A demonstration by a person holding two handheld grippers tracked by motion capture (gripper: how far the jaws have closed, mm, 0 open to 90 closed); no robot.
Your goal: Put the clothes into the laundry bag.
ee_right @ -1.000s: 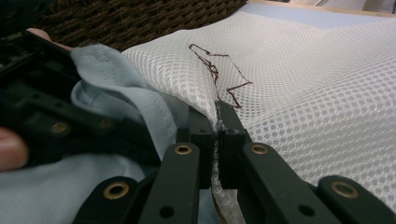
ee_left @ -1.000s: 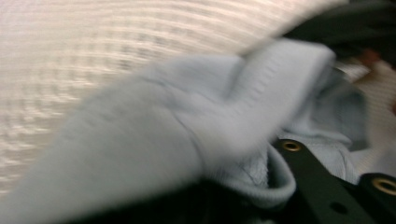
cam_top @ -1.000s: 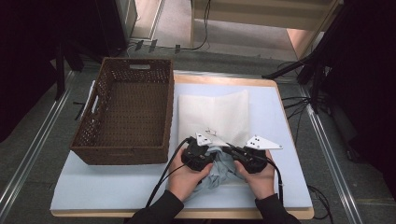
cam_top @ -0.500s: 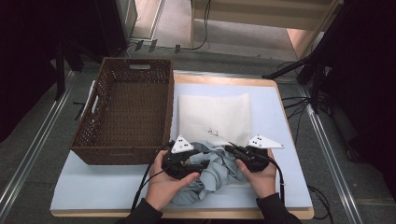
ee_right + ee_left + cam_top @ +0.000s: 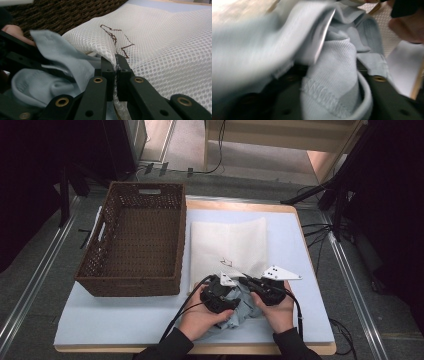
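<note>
A white mesh bag (image 5: 227,245) lies flat on the blue mat, with a dark cord on it near its front edge. My right gripper (image 5: 246,281) is shut on that front edge; in the right gripper view its tips (image 5: 115,62) pinch the mesh (image 5: 162,45) and lift it. A light blue garment (image 5: 245,309) is bunched between the two hands, just in front of the bag. My left gripper (image 5: 234,290) has just been closing, and the garment (image 5: 332,62) is bunched between its jaws and drapes over them.
A brown wicker basket (image 5: 127,287) stands on the left of the mat, close beside the bag. The blue mat (image 5: 115,320) has free room in front of the basket. Cables trail from both grippers toward the table's front edge.
The left gripper swung out to the left with wider jaws, then came back right and closed on the garment at the bag's edge. The right gripper kept still on the mesh.
</note>
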